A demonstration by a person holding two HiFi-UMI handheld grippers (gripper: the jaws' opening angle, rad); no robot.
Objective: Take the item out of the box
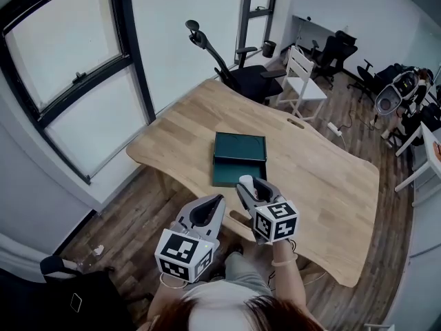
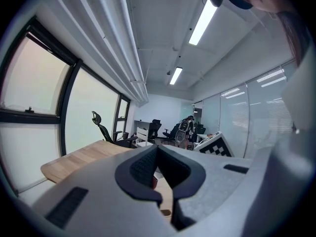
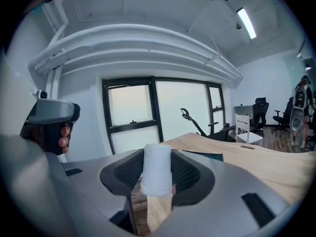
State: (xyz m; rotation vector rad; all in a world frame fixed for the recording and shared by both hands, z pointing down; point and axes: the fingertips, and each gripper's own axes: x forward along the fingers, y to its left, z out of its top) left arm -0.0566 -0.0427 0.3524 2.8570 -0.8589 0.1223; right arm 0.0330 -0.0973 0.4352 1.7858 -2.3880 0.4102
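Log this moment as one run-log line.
right tongs: shut on white roll, clear of box | left tongs: shut, empty | green box: open on table

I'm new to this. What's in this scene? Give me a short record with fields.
Surface: wooden table
Box: dark green, open, lying on the table
Right hand-held gripper: shut on a white roll, held above the table on the person's side of the box
Left hand-held gripper: shut, nothing between its jaws
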